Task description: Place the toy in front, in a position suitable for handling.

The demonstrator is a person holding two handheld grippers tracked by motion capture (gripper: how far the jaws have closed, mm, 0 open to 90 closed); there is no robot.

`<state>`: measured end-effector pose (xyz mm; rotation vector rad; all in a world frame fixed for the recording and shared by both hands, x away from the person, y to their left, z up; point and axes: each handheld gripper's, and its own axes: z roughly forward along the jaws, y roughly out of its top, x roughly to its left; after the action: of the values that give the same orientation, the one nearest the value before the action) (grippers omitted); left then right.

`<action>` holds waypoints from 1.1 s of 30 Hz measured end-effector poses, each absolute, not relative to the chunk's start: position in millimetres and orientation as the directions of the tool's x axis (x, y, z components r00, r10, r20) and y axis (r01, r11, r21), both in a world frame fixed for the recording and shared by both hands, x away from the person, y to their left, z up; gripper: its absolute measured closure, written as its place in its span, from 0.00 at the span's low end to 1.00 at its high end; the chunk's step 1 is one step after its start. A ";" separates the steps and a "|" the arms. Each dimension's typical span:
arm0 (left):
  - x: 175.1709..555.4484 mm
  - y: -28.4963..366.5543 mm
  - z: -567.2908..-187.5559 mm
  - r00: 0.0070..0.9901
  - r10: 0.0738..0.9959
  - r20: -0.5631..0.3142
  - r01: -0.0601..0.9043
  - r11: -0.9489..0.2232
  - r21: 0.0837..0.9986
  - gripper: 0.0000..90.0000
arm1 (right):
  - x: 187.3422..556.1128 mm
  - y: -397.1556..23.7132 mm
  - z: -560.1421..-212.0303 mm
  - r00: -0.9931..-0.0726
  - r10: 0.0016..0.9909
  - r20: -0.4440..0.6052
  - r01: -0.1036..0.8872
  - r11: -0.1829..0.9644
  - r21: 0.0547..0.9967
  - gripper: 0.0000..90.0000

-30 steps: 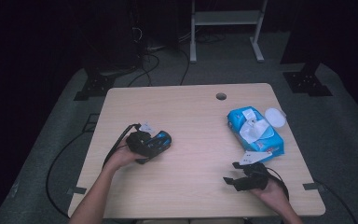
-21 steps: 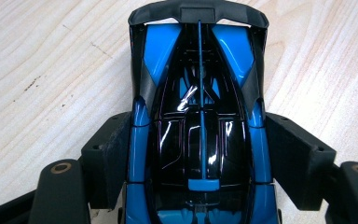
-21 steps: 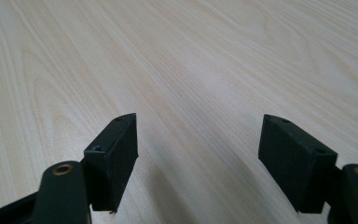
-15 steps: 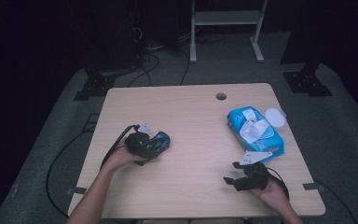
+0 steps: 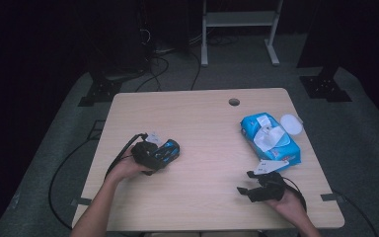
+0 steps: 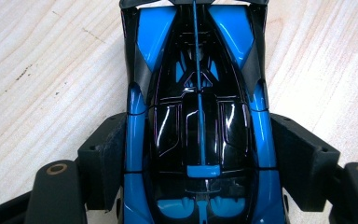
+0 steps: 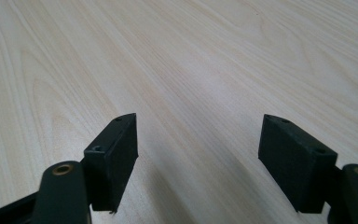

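A blue and black toy car (image 5: 172,147) lies on the wooden table (image 5: 202,118) at the left. My left gripper (image 5: 164,154) is shut on it, held by a hand. In the left gripper view the car (image 6: 198,93) sits between the jaws, and both black pads (image 6: 105,154) press on its sides. These jaws have just been closing on the car. My right gripper (image 5: 244,190) rests low over the table at the front right. It stands open (image 7: 198,140), with bare wood between its jaws.
A blue pack of wet wipes (image 5: 271,140) lies at the right with a white sheet pulled up, and a round white lid (image 5: 291,123) sits beside it. A small cable hole (image 5: 234,102) sits near the table's far edge. Cables trail off both grippers.
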<state>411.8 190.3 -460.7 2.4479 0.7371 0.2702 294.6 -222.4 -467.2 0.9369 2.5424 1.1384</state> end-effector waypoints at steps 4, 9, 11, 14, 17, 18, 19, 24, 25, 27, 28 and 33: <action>411.4 190.2 -460.8 0.827 0.561 0.031 0.446 -0.689 0.571 0.29 | 294.9 -221.8 -467.7 -0.780 0.622 0.070 0.468 0.505 0.725 0.30; 411.1 190.0 -460.3 0.826 0.562 0.036 0.446 -0.691 0.569 0.29 | 294.5 -221.9 -467.4 -0.779 0.624 0.069 0.468 0.503 0.727 0.30; 410.6 190.2 -460.0 0.826 0.563 0.035 0.446 -0.691 0.569 0.29 | 294.5 -222.0 -467.4 -0.778 0.625 0.070 0.468 0.501 0.728 0.30; 410.8 191.0 -458.6 0.827 0.561 0.038 0.442 -0.690 0.574 0.29 | 294.8 -221.9 -467.4 -0.779 0.623 0.069 0.467 0.504 0.727 0.30; 410.7 191.3 -455.6 0.828 0.559 0.037 0.441 -0.690 0.574 0.29 | 294.8 -221.9 -467.4 -0.779 0.623 0.069 0.467 0.504 0.727 0.30; 410.2 190.6 -454.7 0.826 0.562 0.042 0.438 -0.688 0.579 0.29 | 294.8 -221.9 -467.4 -0.779 0.623 0.069 0.467 0.503 0.727 0.30; 409.8 190.1 -453.2 0.827 0.560 0.040 0.437 -0.687 0.580 0.29 | 294.8 -222.0 -467.3 -0.779 0.624 0.069 0.467 0.503 0.727 0.30; 405.2 180.6 -443.0 0.845 0.533 0.049 0.401 -0.690 0.602 0.29 | 295.0 -222.6 -467.0 -0.777 0.626 0.068 0.466 0.499 0.731 0.30; 403.8 178.2 -441.3 0.847 0.529 0.052 0.393 -0.689 0.608 0.29 | 295.1 -222.9 -466.7 -0.776 0.627 0.069 0.467 0.498 0.731 0.30; 400.3 169.3 -435.2 0.861 0.505 0.064 0.366 -0.700 0.613 0.29 | 295.1 -223.7 -466.2 -0.774 0.629 0.070 0.467 0.492 0.734 0.30; 399.0 165.7 -433.5 0.864 0.499 0.069 0.356 -0.702 0.617 0.29 | 295.1 -224.1 -465.9 -0.772 0.631 0.072 0.469 0.489 0.735 0.30; 389.3 137.0 -424.1 0.894 0.441 0.083 0.297 -0.720 0.628 0.29 | 295.1 -226.0 -464.6 -0.770 0.634 0.068 0.464 0.485 0.741 0.30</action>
<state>389.3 137.0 -424.1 2.4234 0.5277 0.3005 295.1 -226.0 -464.6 0.9452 2.5154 1.1561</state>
